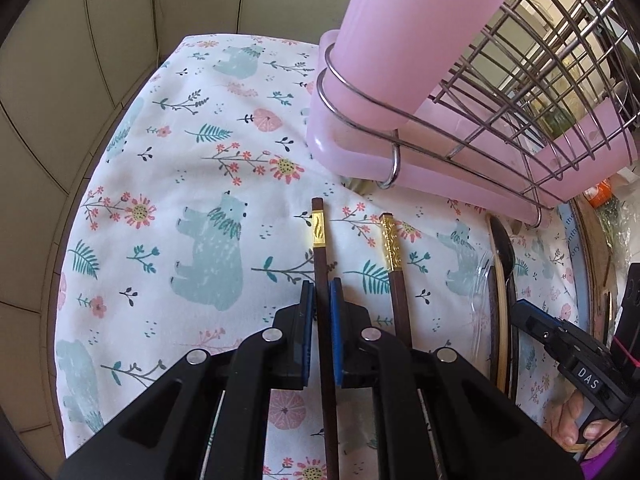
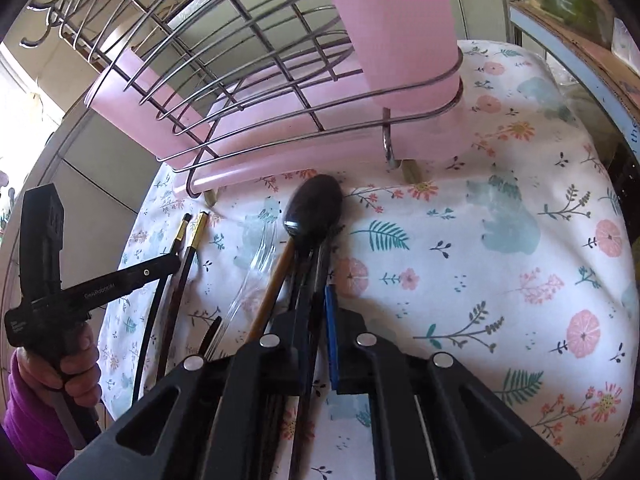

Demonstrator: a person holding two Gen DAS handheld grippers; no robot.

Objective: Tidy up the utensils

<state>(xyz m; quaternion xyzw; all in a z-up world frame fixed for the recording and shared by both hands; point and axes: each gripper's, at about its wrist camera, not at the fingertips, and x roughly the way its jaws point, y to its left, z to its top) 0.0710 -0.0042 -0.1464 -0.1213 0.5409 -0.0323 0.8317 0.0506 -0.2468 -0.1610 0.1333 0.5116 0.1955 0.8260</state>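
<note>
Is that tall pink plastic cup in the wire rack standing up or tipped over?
Upright. The tall pink plastic cup rises straight up from the chrome wire rack, ringed by wire loops at its base. Its contents cannot be seen.

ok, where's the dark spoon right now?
In the right wrist view, the dark spoon lies on the floral cloth, bowl toward the pink rack, handle between the right tool fingers.

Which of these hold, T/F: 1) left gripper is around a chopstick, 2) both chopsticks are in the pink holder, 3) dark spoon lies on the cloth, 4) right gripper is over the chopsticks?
1) True: the left gripper has its pads on either side of a gold-banded chopstick.
2) False: that one and the second chopstick lie on the floral cloth, outside the pink holder.
3) True: the dark spoon rests on the cloth.
4) False: the right gripper is at the spoon's handle.
</note>
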